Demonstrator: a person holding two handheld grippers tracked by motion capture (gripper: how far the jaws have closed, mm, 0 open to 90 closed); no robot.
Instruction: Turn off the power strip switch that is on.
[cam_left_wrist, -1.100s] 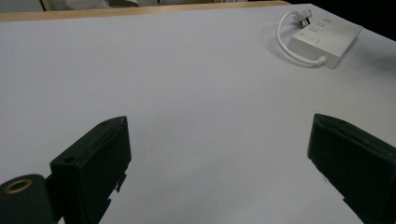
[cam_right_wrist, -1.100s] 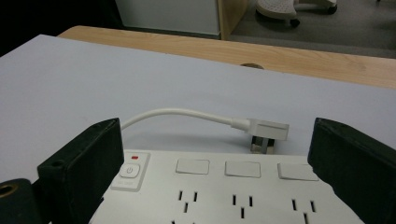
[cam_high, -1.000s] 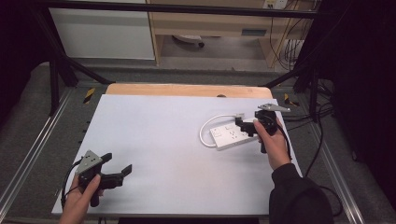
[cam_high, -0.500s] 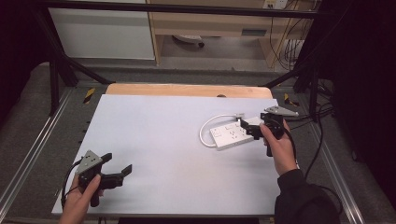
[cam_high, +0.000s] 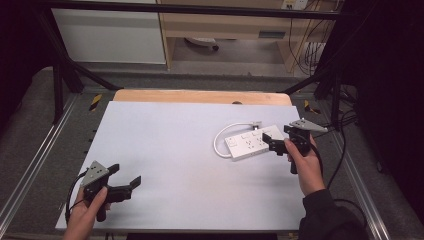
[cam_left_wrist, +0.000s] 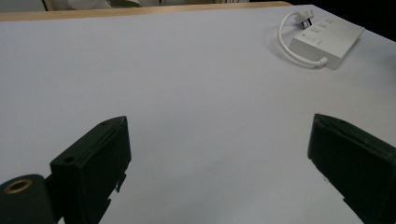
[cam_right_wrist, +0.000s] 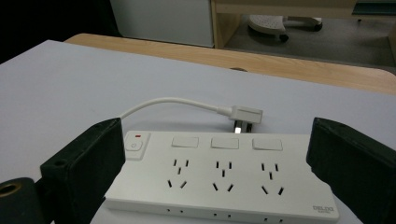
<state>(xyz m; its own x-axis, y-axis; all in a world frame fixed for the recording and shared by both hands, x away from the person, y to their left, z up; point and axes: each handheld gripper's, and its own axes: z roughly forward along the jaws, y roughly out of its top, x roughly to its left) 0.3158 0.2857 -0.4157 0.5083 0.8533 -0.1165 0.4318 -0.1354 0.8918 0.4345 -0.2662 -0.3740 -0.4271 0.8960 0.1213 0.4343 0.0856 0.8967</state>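
1. High view: white table (cam_high: 175, 145) with a wooden strip along its far edge; the person's hands come in from the bottom.
2. Left gripper (cam_high: 126, 184) sits at the near-left corner of the table, held by the left hand (cam_high: 89, 210). Jaws spread wide, nothing between them. Grey plate on top, cable trailing off the left side.
3. Left gripper view: both black jaws far apart over bare table, gripping nothing. Power strip (cam_left_wrist: 327, 39) lies well off at top right, cord looped on its left.
4. Right gripper (cam_high: 271, 142) is at the right side of the table, held by the right hand (cam_high: 305, 165), pointing left at the power strip (cam_high: 252, 142).
5. Right gripper view: jaws wide open, one on each side of the power strip (cam_right_wrist: 219, 179), not closed on it. Whether the pads touch its ends cannot be told.
6. Power strip: white, three sockets in a row, three flat buttons above them, a switch with a red mark at its left end. It lies flat on the table, right of centre.
7. White cord (cam_right_wrist: 173, 103) arcs from the strip's left end round behind it to the plug (cam_right_wrist: 243, 115), which rests on the table just behind the strip.
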